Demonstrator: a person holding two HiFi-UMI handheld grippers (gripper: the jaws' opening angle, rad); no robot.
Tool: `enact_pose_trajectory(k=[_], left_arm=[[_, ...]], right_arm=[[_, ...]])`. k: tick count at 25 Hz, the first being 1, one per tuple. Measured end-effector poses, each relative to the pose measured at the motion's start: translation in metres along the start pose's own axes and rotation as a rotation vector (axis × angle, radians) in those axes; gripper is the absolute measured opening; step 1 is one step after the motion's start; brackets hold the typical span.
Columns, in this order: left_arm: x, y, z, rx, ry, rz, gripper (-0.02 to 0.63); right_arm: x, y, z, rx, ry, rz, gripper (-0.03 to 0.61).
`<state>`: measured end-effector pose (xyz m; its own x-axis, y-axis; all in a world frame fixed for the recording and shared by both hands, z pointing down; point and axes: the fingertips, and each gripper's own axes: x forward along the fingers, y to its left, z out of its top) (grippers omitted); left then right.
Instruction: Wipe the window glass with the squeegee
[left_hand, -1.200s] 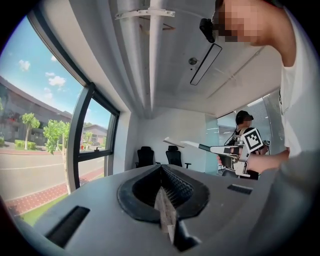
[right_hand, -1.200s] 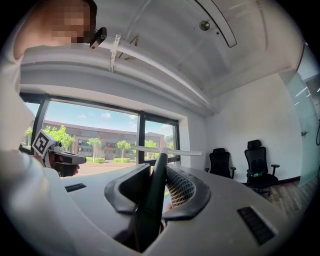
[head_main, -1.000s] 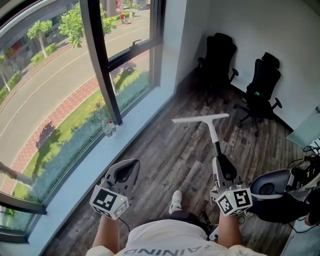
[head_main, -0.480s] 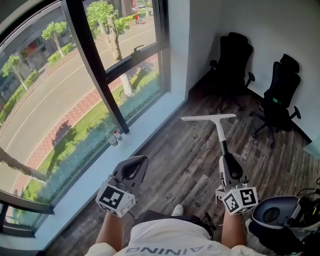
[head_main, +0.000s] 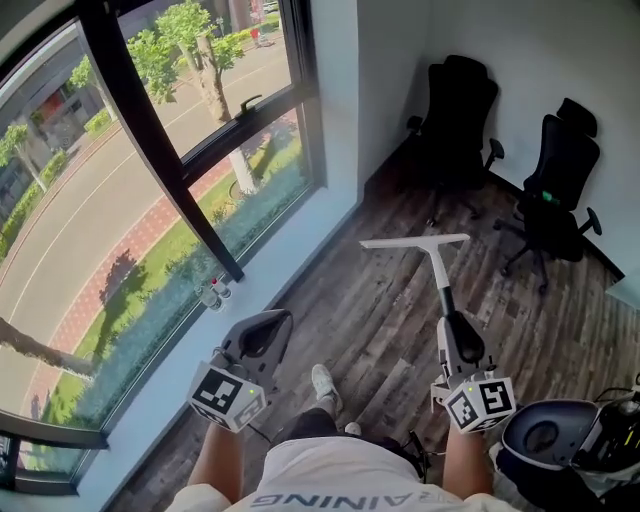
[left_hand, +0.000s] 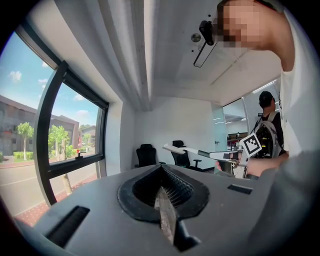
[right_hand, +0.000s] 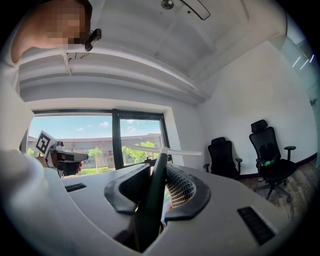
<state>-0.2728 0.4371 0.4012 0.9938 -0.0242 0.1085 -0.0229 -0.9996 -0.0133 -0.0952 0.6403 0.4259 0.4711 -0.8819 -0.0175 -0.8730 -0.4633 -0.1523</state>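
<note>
The squeegee (head_main: 433, 262) has a white blade bar, a white neck and a dark handle. My right gripper (head_main: 456, 345) is shut on that handle and holds it out over the floor, blade (right_hand: 165, 149) forward and away from the glass. In the right gripper view the dark handle (right_hand: 152, 190) runs up between the jaws. My left gripper (head_main: 262, 335) hangs shut with nothing in it, near the sill, its jaws pressed together (left_hand: 164, 200). The window glass (head_main: 120, 220) fills the left of the head view behind a dark frame (head_main: 150, 140).
A pale blue sill (head_main: 190, 350) runs under the window, with two small bottles (head_main: 213, 292) on it. Two black office chairs (head_main: 455, 110) (head_main: 560, 180) stand against the far wall. A round grey device (head_main: 545, 440) lies on the wood floor at my right. My shoe (head_main: 323, 385) shows below.
The view has swung a little toward the window. My foot has stepped forward into sight. Both grippers keep their hold and spacing.
</note>
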Motion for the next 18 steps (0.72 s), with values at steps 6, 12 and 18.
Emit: enact_pose_trajectory(k=[6, 12, 18], left_arm=[[0.073, 0.051, 0.004, -0.015, -0.044, -0.053, 0.017], [0.124, 0.144, 0.018, -0.046, -0.049, -0.021, 0.017], [0.154, 0.232, 0.014, -0.053, -0.057, 0.016, 0.017]], right_arm=[[0.064, -0.03, 0.026, -0.044, -0.039, -0.042, 0.1], [0.172, -0.043, 0.043, -0.102, -0.016, -0.045, 0.1], [0.266, -0.042, 0.051, -0.15, -0.034, -0.042, 0.1]])
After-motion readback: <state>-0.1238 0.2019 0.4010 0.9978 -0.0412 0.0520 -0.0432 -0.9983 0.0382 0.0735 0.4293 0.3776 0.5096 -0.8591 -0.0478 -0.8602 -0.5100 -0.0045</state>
